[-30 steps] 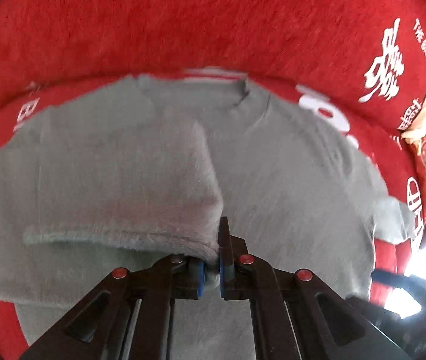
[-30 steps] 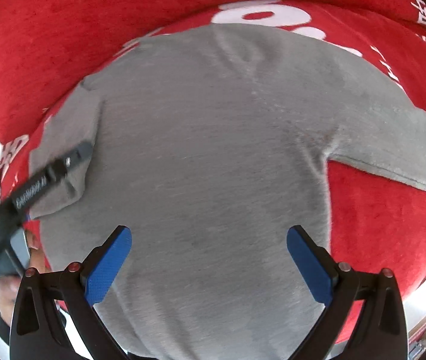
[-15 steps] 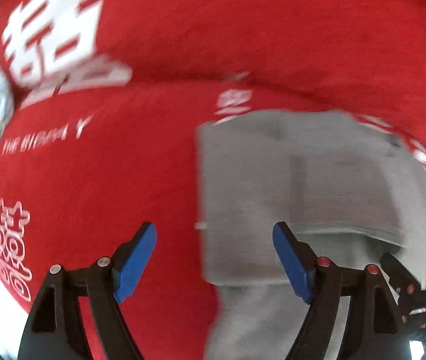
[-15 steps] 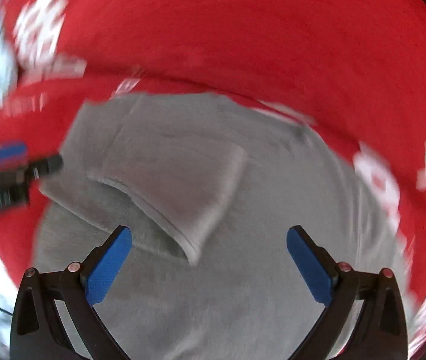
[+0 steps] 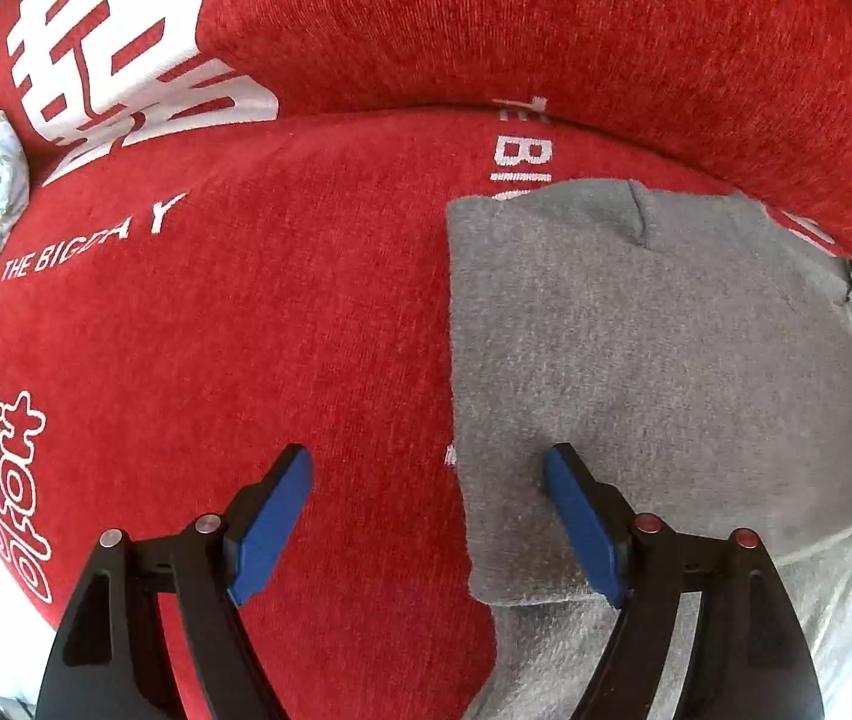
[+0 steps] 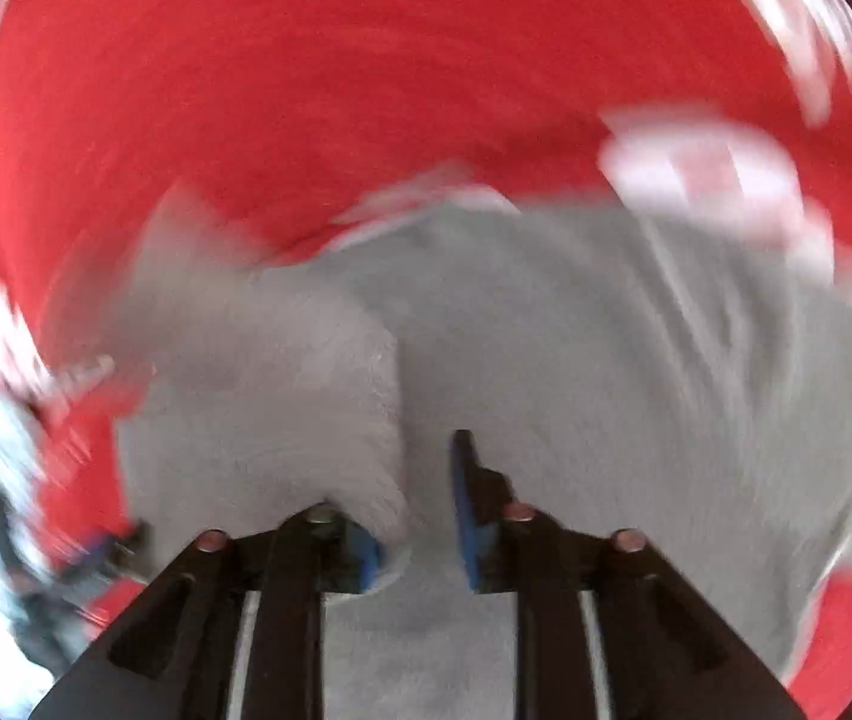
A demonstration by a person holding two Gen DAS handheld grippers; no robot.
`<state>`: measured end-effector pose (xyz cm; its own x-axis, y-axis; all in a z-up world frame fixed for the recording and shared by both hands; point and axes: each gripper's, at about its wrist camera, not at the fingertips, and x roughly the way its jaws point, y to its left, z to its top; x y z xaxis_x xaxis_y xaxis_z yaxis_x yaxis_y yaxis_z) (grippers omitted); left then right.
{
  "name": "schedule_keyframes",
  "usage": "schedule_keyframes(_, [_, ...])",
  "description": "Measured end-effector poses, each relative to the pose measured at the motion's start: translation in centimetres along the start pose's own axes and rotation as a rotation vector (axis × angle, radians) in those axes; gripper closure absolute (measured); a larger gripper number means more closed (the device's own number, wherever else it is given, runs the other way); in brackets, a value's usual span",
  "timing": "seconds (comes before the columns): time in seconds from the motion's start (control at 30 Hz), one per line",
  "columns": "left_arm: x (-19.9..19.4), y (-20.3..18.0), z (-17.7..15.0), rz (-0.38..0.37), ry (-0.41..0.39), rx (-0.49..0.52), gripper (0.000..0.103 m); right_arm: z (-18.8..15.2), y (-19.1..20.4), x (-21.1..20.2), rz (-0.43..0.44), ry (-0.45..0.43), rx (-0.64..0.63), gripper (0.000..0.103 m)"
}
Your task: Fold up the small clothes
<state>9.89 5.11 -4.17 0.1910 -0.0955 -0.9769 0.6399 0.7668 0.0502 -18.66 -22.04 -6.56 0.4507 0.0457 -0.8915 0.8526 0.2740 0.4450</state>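
Red plush cover with white lettering spreads under everything — it looks like a sofa or bed, I cannot tell which. On it lies the grey top, its left side already folded inward so that a straight edge runs down beside bare red fabric.

For the left gripper, jaws wide and holding nothing, that folded edge sits between them — a good line to press flat or pinch low, near the hem.

Blur spoils the right wrist view. The right gripper has narrow jaws with a fold of grey cloth between them; whether they truly clamp it, I cannot tell. Best to grip both layers before lifting, then carry the fold across evenly.
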Motion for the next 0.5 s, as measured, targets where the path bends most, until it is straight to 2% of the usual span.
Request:
schedule_keyframes(0.1, [-0.4,0.8,1.1,-0.026,0.004,-0.016,0.023,-0.5,-3.1,-0.6,0.129,-0.001,0.133,0.054])
schedule_keyframes(0.17, [-0.1,1.9,2.3,-0.057,0.015,-0.043,0.023,-0.6,-3.7,-0.9,0.161,-0.005,0.166,0.048])
schedule_keyframes(0.33, [2.4,1.9,5.2,-0.126,0.105,-0.059,0.023,-0.4,-4.3,-0.7,0.180,-0.019,0.256,0.047])
schedule_keyframes(0.37, [2.7,1.5,5.6,-0.141,0.115,-0.050,0.030,0.1,-4.4,-0.8,0.172,-0.022,0.261,0.055])
schedule_keyframes(0.4, [2.8,1.0,5.8,-0.164,0.113,-0.038,0.051,0.3,-4.0,-0.9,0.150,-0.021,0.248,0.066])
schedule_keyframes(0.43, [2.6,0.5,6.1,-0.204,0.100,-0.027,0.065,0.7,-3.4,-1.1,0.140,-0.014,0.210,0.094])
schedule_keyframes(0.47, [2.4,0.2,6.2,-0.219,0.091,-0.019,0.082,1.0,-2.6,-1.7,0.124,-0.023,0.159,0.095])
schedule_keyframes(0.5, [2.0,-0.2,6.4,-0.193,0.071,-0.002,0.086,1.4,-1.8,-2.1,0.106,-0.036,0.109,0.095])
